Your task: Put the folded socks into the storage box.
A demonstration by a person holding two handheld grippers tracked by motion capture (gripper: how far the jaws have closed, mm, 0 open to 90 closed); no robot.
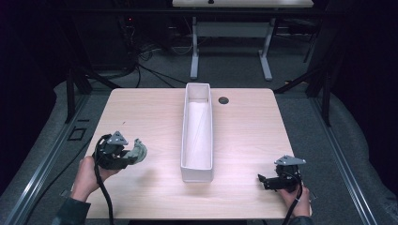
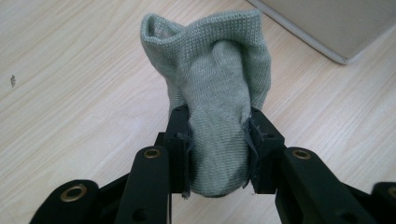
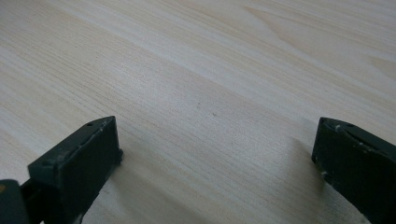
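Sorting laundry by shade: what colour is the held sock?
Pale grey-green knit sock, clearest in the left gripper view.

Table (image 1: 155,112): pale wood-grain top, rectangular with rounded corners, seen from above; standing on grey carpet.
Grain: running across the top, plain in the right gripper view, where bare wood (image 3: 210,70) lies between the jaws.
Bin (image 1: 197,136): long, narrow, white, open-topped; resting on the table near its middle, long axis running from the near edge toward the far edge.
Bin corner (image 2: 327,28): visible in the left gripper view, flat on the wood.
Grommet (image 1: 223,100): small dark round hole cover set in the top, just right of the bin's far end.
Left half: bare wood.
Right half: bare wood.
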